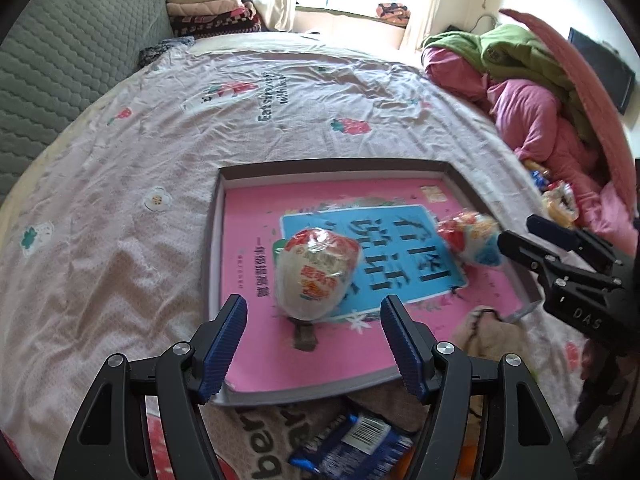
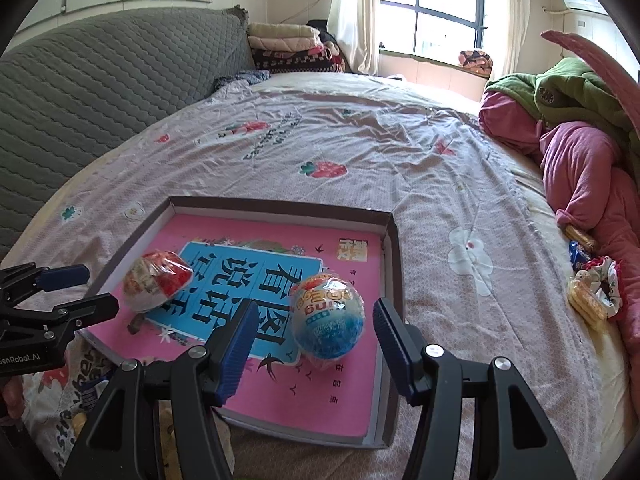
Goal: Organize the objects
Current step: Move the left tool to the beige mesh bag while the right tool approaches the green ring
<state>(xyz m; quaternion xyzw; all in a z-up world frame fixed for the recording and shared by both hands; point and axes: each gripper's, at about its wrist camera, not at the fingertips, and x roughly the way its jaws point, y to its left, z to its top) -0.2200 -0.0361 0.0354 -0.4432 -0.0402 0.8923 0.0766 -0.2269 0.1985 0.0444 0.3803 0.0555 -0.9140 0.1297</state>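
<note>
Bedsheet (image 2: 400,152) holds one tray (image 2: 394,240) (shallow) with two wrapped balls (image 2: 327,322).

Both wrapped balls (image 2: 327,320) wear crinkled, glossy plastic film. The pink book (image 2: 280,380) looks smooth paper; the bedsheet (image 2: 400,152) is wrinkled matt cloth.

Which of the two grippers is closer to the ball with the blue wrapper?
Right. The right gripper is open just in front of the blue-wrapped ball in the box; the left gripper is open over by the red-wrapped ball.
</note>
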